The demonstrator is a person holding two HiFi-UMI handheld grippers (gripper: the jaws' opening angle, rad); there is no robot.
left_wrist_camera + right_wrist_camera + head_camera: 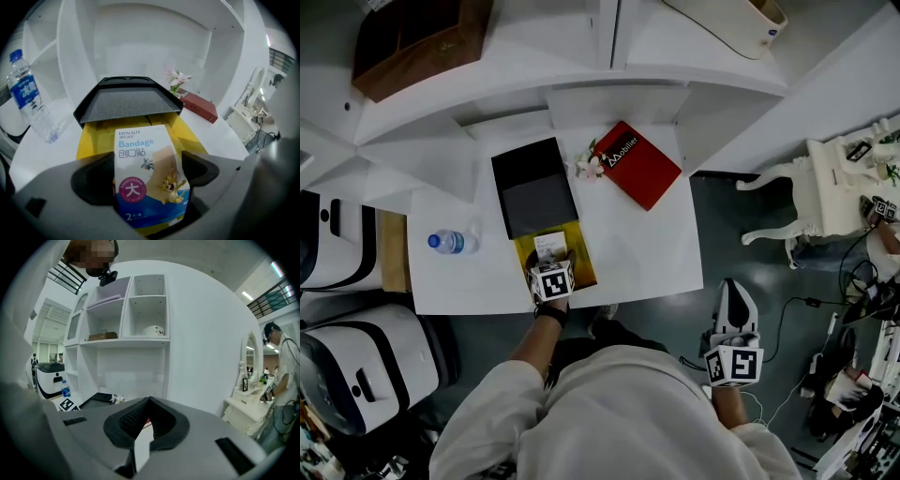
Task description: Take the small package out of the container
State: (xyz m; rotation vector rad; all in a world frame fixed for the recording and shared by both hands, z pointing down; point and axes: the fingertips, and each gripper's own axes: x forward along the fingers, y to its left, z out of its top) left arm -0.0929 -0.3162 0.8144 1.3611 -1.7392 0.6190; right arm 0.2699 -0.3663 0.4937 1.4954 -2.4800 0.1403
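The small package point(145, 178) is a white and blue bandage packet with a cartoon print. My left gripper point(147, 171) is shut on its sides and holds it upright over the yellow container point(91, 140). The container's black lid point(129, 103) stands open behind it. From the head view, the left gripper point(550, 262) sits over the yellow container point(584, 267) near the table's front edge, with the package point(548, 245) showing just past it. My right gripper point(733, 300) hangs off the table to the right, jaws shut and empty point(146, 404).
A water bottle point(450, 242) lies at the left of the white table point(637, 253), and a red book point(636, 164) with small flowers point(589, 166) lies at the back right. White shelves point(581, 56) rise behind. A white dresser point(839, 183) stands far right.
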